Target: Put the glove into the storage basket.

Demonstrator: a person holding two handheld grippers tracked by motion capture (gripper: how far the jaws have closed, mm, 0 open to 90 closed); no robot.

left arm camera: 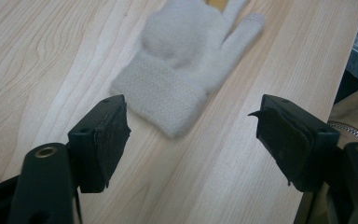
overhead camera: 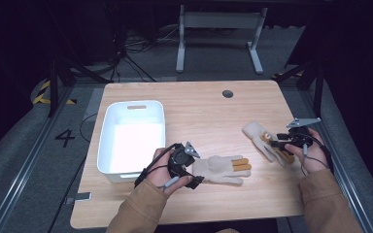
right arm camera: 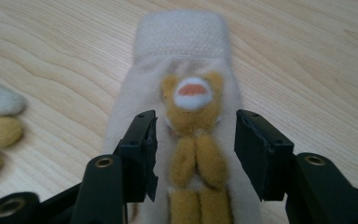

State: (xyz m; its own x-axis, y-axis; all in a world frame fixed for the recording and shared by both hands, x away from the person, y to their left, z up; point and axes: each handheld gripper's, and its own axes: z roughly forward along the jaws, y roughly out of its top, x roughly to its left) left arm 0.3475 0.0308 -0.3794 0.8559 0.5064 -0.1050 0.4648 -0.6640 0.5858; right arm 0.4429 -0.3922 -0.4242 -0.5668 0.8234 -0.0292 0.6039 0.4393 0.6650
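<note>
Pale wood table [overhead camera: 204, 111] carries two gloves. My left gripper [left arm camera: 193, 140] gapes empty, the beige glove [left arm camera: 182, 70] just ahead, cuff toward me. My right gripper [right arm camera: 193, 149] stands open astride the bear glove [right arm camera: 186, 70], lengthwise along its fingers.

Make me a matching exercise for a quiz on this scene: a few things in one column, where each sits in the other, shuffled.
Things:
1. white bin
2. left gripper
3. right gripper
4. round hole

Places:
A. over the glove with the bear figure, jaws open on either side of it
B. far side of the table, towards its right
C. at the cuff of the plain-backed glove, jaws open
D. left part of the table

Pairs: 1-D, 2-C, 3-A, 4-B
</note>
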